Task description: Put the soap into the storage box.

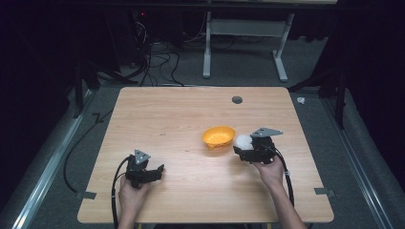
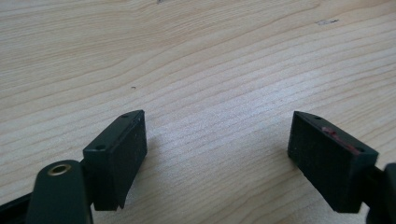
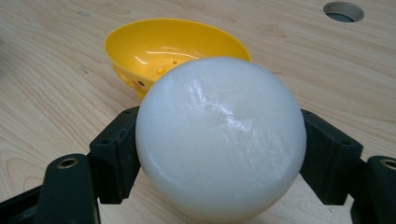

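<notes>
A white ball point(image 3: 219, 140) sits clamped between the two black jaws of my right gripper point(image 3: 219, 154), which is shut on it. From the high view, that gripper point(image 1: 244, 147) holds the white ball point(image 1: 242, 141) just right of a yellow bowl point(image 1: 218, 136) on the wooden table point(image 1: 181, 114). The yellow bowl point(image 3: 163, 49) lies tilted right behind the ball, its hollow facing the gripper. My left gripper point(image 1: 157, 169) rests low at the table's near left, jaws wide apart and open, with bare wood between them point(image 2: 217, 154).
A round cable hole point(image 1: 237, 99) is set in the table near its far edge, also seen as the hole point(image 3: 343, 11) beyond the bowl. Cables trail from both grippers off the near edge. A white desk frame point(image 1: 243, 43) stands on the floor behind.
</notes>
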{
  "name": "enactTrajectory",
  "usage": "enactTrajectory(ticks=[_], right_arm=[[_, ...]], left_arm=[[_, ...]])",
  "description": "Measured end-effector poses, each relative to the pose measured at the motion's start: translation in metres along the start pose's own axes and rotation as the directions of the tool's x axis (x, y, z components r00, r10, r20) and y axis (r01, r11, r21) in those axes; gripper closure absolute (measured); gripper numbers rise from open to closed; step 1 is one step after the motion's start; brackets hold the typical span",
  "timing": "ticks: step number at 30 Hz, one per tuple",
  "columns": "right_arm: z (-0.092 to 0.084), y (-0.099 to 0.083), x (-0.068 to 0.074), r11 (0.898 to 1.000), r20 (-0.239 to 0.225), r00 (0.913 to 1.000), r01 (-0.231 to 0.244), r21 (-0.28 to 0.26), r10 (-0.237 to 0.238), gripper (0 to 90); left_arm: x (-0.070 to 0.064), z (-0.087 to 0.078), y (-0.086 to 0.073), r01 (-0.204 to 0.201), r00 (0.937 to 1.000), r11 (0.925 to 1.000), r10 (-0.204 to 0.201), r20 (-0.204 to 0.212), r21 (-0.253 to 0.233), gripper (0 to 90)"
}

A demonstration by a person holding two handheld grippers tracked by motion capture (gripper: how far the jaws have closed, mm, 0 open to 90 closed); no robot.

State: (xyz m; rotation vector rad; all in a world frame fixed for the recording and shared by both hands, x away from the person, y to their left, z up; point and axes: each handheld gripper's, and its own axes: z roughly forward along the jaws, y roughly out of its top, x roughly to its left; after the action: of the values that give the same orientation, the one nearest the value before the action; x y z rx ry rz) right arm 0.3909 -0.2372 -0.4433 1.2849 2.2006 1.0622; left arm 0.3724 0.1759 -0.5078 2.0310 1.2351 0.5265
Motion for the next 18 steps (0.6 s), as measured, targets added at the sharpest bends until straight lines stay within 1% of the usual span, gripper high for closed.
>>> enactTrajectory(ticks=[4, 6, 8, 11, 18], right_arm=[[0.003, 0.001, 0.001, 1.0, -0.007, 1.0, 0.005, 0.007, -0.005, 24.9], [0.004, 0.002, 0.002, 1.0, -0.016, 0.9999, -0.006, 0.009, 0.006, 24.9], [0.005, 0.005, 0.004, 1.0, -0.019, 0.9998, 0.007, 0.003, -0.007, 24.9], [0.004, 0.009, 0.006, 1.0, -0.028, 0.9995, 0.014, -0.004, -0.014, 24.9], [0.006, 0.016, 0.009, 1.0, -0.037, 0.9992, 0.016, -0.007, -0.017, 25.0]], left_arm=[[0.0, 0.0, 0.0, 0.0, 1.0, 1.0, 0.0, 0.001, 0.0, 20.2], [0.0, 0.0, 0.0, 0.0, 1.0, 1.0, 0.0, 0.0, 0.0, 20.2], [0.0, 0.0, 0.0, 0.0, 1.0, 1.0, 0.0, 0.001, 0.0, 20.2], [0.0, 0.0, 0.0, 0.001, 1.0, 1.0, -0.001, 0.001, 0.0, 20.1], [0.0, 0.0, 0.0, 0.001, 1.0, 1.0, -0.001, 0.002, 0.0, 20.2]])
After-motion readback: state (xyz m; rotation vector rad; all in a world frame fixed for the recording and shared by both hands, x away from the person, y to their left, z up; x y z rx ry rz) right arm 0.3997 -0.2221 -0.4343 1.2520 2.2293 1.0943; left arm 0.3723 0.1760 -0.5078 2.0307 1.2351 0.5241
